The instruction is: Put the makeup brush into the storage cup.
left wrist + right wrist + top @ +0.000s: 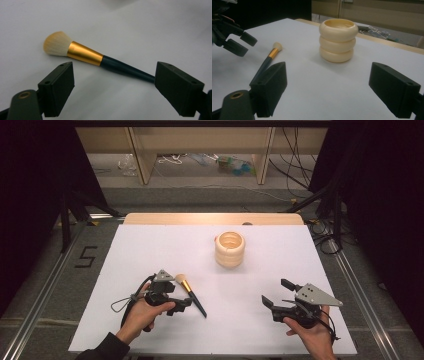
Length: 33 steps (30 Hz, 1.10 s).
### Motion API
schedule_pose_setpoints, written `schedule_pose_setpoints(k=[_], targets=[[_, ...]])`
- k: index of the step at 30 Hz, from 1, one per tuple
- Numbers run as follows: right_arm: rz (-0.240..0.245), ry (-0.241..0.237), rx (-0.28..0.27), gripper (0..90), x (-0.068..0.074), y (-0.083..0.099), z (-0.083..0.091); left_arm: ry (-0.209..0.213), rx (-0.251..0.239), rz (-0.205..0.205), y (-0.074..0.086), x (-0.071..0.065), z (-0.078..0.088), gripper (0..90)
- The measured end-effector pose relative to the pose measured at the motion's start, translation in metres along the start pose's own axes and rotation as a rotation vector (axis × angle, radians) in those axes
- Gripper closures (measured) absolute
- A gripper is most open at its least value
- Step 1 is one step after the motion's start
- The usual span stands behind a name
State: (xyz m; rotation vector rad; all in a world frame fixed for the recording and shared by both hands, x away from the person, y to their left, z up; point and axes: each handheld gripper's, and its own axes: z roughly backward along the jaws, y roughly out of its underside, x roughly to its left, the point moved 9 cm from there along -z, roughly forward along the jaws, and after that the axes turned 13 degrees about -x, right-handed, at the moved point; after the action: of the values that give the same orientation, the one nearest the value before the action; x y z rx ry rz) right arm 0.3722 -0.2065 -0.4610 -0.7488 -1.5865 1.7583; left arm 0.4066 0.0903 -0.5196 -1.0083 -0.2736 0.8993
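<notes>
My left gripper hangs spread wide over the makeup brush, gripping nothing. Brush flat on the white table, long axis crossing my jaw line, bristles pointing away. Right gripper agape too, well apart; ribbed cup beyond.

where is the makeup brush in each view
High view: makeup brush lies left of centre, beside the left gripper.
Left gripper view: it lies across the middle.
Right gripper view: at left.
Shared landmark: the cream ringed holder.
</notes>
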Motion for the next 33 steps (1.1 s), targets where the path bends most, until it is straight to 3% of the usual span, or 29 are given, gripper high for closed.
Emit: schedule_pose_setpoints(k=[3, 9, 12, 14, 16, 18, 21, 25, 30, 31, 32, 33], targets=[[0.003, -0.005, 0.001, 16.1, 0.0, 0.0, 0.0, -0.015, 0.023, 0.036, -0.001, 0.004, -0.005, 16.4], [-0.02, -0.016, -0.004, 16.7, 0.002, 0.0, -0.001, -0.024, 0.05, 0.027, -0.003, 0.006, -0.012, 16.8], [-0.011, -0.019, 0.01, 16.7, 0.002, 0.001, 0.0, -0.019, 0.092, 0.025, -0.003, 0.003, -0.018, 16.8], [-0.01, -0.014, 0.014, 16.7, 0.002, 0.001, 0.001, -0.038, 0.083, 0.048, -0.005, 0.003, -0.023, 16.8], [-0.004, -0.011, 0.006, 17.0, 0.002, 0.0, 0.001, -0.038, 0.115, 0.035, -0.005, 0.003, -0.025, 16.8], [-0.002, -0.009, 0.009, 17.0, 0.001, 0.001, 0.0, -0.045, 0.112, 0.039, -0.005, 0.003, -0.028, 16.8], [0.003, -0.015, 0.008, 17.2, 0.001, 0.0, 0.0, -0.043, 0.156, 0.061, -0.002, 0.004, -0.031, 17.5], [0.0, -0.015, 0.003, 17.3, 0.002, 0.0, 0.0, -0.07, 0.162, 0.067, -0.001, 0.009, -0.034, 17.5], [0.006, -0.022, 0.01, 17.4, 0.002, 0.001, 0.0, -0.072, 0.161, 0.068, -0.002, 0.008, -0.036, 17.6], [0.004, -0.02, 0.0, 17.6, 0.002, 0.0, -0.001, -0.079, 0.166, 0.039, -0.002, 0.007, -0.037, 17.5], [0.004, -0.02, 0.0, 17.6, 0.002, 0.0, -0.001, -0.079, 0.166, 0.039, -0.002, 0.007, -0.037, 17.5], [0.008, -0.021, 0.036, 17.6, 0.002, 0.002, 0.002, -0.076, 0.171, 0.05, -0.003, 0.004, -0.038, 17.5]])
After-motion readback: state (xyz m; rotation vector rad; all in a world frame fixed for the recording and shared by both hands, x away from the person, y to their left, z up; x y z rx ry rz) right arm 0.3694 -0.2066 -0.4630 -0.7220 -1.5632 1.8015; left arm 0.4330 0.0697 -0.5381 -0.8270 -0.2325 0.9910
